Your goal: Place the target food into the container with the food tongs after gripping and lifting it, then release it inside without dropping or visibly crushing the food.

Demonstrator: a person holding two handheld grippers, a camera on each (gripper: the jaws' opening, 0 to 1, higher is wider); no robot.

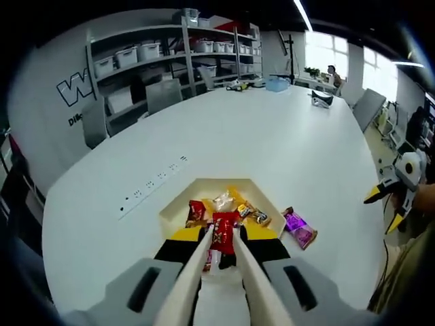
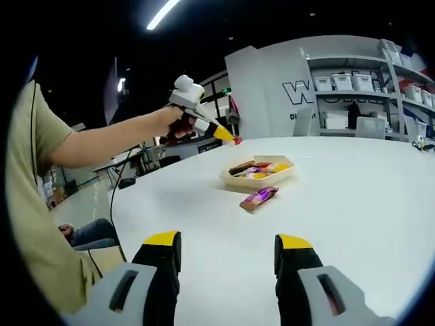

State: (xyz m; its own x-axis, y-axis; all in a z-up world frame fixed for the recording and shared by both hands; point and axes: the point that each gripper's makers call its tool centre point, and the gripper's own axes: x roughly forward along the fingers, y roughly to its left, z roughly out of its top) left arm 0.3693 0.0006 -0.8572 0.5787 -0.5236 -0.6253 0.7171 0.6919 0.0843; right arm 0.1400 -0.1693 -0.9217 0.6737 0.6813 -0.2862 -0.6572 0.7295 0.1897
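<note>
Between the left gripper (image 1: pixel 222 248)'s fingers, which hold cream tongs (image 1: pixel 238 272) pinched together, a red snack packet (image 1: pixel 223 233) hangs clamped at the tong tips just above the near edge of the shallow container (image 1: pixel 178 207) — the riskiest point of the transfer, by the look of it. Loosen the squeeze too soon and the packet could fall short onto the white surface (image 1: pixel 285 156); press harder and its contents may be crushed. Inside the container lie several other wrapped snacks (image 1: pixel 245 212), so a low release could knock them about. Just outside its far corner rests a purple packet (image 1: pixel 299 228), apart from the tray. Off to the side, the right gripper (image 2: pixel 228 261) hovers over bare surface with its fingers wide apart, holding nothing — well clear, though a careless swing could nudge the purple packet.
</note>
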